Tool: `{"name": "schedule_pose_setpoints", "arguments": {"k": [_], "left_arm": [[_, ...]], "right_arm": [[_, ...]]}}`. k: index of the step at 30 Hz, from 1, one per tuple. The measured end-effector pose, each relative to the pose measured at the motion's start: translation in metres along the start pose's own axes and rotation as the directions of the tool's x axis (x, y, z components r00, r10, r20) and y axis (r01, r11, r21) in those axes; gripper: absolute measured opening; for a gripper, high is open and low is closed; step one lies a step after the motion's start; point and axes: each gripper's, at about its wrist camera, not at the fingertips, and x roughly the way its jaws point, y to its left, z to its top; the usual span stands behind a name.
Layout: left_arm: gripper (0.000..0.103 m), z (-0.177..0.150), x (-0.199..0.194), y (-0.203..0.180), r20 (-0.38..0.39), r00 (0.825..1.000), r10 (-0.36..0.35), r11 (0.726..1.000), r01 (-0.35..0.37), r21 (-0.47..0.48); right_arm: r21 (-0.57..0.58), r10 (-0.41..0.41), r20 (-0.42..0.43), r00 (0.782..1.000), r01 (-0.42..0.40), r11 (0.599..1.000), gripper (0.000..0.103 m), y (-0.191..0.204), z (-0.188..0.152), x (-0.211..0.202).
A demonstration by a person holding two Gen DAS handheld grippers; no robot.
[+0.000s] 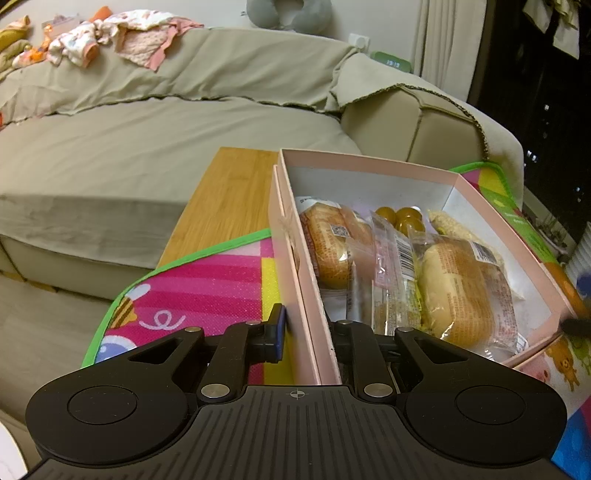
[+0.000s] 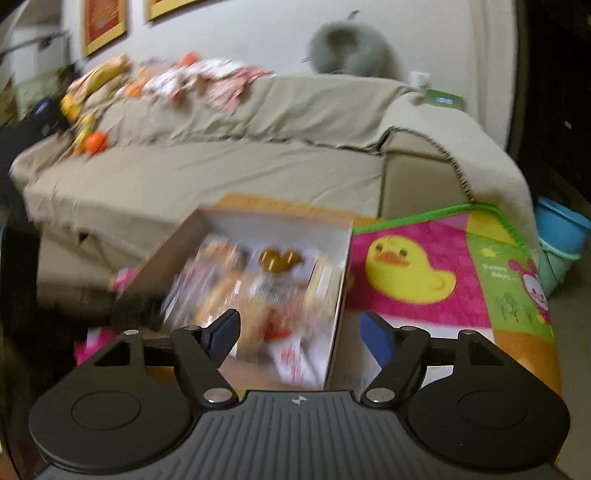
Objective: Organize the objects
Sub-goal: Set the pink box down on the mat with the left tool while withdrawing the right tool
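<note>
A pink cardboard box (image 1: 291, 236) sits on a colourful play mat and holds several wrapped bread rolls (image 1: 458, 291), brown round sweets (image 1: 400, 216) and other snack packets. My left gripper (image 1: 306, 332) is shut on the box's near left wall, one finger outside and one inside. In the right wrist view, which is blurred, the same box (image 2: 341, 273) lies ahead. My right gripper (image 2: 299, 334) is open, its fingers on either side of the box's right wall, and holds nothing.
The play mat (image 2: 424, 266) covers a wooden table (image 1: 229, 199). A beige covered sofa (image 1: 147, 147) stands behind, with baby clothes (image 1: 110, 33) and toys (image 2: 94, 142) on it. A blue tub (image 2: 561, 225) is at far right. A grey neck pillow (image 2: 351, 48) rests on the sofa back.
</note>
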Motion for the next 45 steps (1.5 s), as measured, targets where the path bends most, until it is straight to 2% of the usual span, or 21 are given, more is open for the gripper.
{"name": "schedule_pose_setpoints", "arguments": {"k": [4,8,11,14,16,18,20,22,26,29,30,33,36,38,40,45], "left_arm": [[0.016,0.003,0.003,-0.014,0.001,0.999,0.047,0.999,-0.047,0.027],[0.016,0.02,0.027,-0.036,-0.001,1.0,0.026,0.999,-0.026,0.039],[0.018,0.038,0.055,-0.057,0.019,1.0,-0.018,0.999,0.017,0.046],[0.03,0.05,0.078,-0.067,0.034,0.999,-0.038,0.995,0.034,0.091],[0.037,0.051,0.081,-0.067,0.04,0.999,-0.015,0.994,0.01,0.108],[0.042,0.048,0.078,-0.067,0.083,0.996,0.021,0.992,-0.031,0.123],[0.042,0.047,0.075,-0.068,0.103,0.993,0.058,0.989,-0.071,0.128],[0.041,0.045,0.063,-0.071,0.139,0.986,0.094,0.985,-0.112,0.128],[0.042,0.034,0.014,-0.069,0.236,0.97,0.06,0.991,-0.086,0.103],[0.039,0.009,-0.026,-0.071,0.281,0.959,0.043,0.992,-0.074,0.1],[0.039,-0.001,-0.034,-0.074,0.277,0.96,0.032,0.993,-0.062,0.103],[0.039,-0.038,-0.049,-0.082,0.201,0.98,-0.012,0.995,-0.008,0.103],[0.039,-0.065,-0.05,-0.094,0.127,0.991,-0.043,0.992,0.027,0.124],[0.04,-0.077,-0.047,-0.102,0.099,0.995,-0.03,0.99,0.016,0.137],[0.04,-0.085,-0.044,-0.104,0.087,0.996,-0.012,0.991,0.0,0.137],[0.039,-0.089,-0.042,-0.109,0.108,0.994,0.012,0.987,-0.029,0.158]], "right_arm": [[-0.098,-0.019,-0.037,0.999,0.015,0.995,0.071,0.014,-0.03,0.008],[-0.082,-0.054,-0.004,0.999,0.054,0.995,0.07,0.009,-0.04,0.024],[-0.071,-0.131,0.031,0.991,0.133,0.989,0.07,-0.009,-0.039,0.034],[-0.018,-0.195,0.045,0.98,0.196,0.98,0.07,-0.033,-0.033,0.046],[0.021,-0.219,0.052,0.974,0.218,0.976,0.072,-0.047,-0.031,0.05],[0.039,-0.228,0.068,0.971,0.226,0.973,0.08,-0.055,-0.032,0.051],[0.051,-0.27,0.085,0.959,0.266,0.962,0.095,-0.058,-0.037,0.049],[0.068,-0.295,0.074,0.953,0.291,0.954,0.102,-0.062,-0.042,0.049],[0.125,-0.267,0.033,0.963,0.261,0.957,0.103,-0.064,-0.055,0.032],[0.155,-0.242,-0.001,0.97,0.239,0.959,0.103,-0.053,-0.069,0.017],[0.159,-0.225,-0.015,0.974,0.225,0.961,0.103,-0.047,-0.074,0.015],[0.151,-0.201,-0.051,0.978,0.207,0.967,0.103,-0.031,-0.085,0.014],[0.105,-0.232,-0.074,0.97,0.239,0.965,0.103,-0.015,-0.095,0.017],[0.13,-0.236,-0.072,0.969,0.244,0.961,0.103,-0.016,-0.096,0.015],[0.201,-0.215,-0.051,0.975,0.221,0.954,0.103,-0.022,-0.102,0.014],[0.189,-0.243,-0.024,0.97,0.243,0.951,0.103,-0.018,-0.109,0.013]]}}
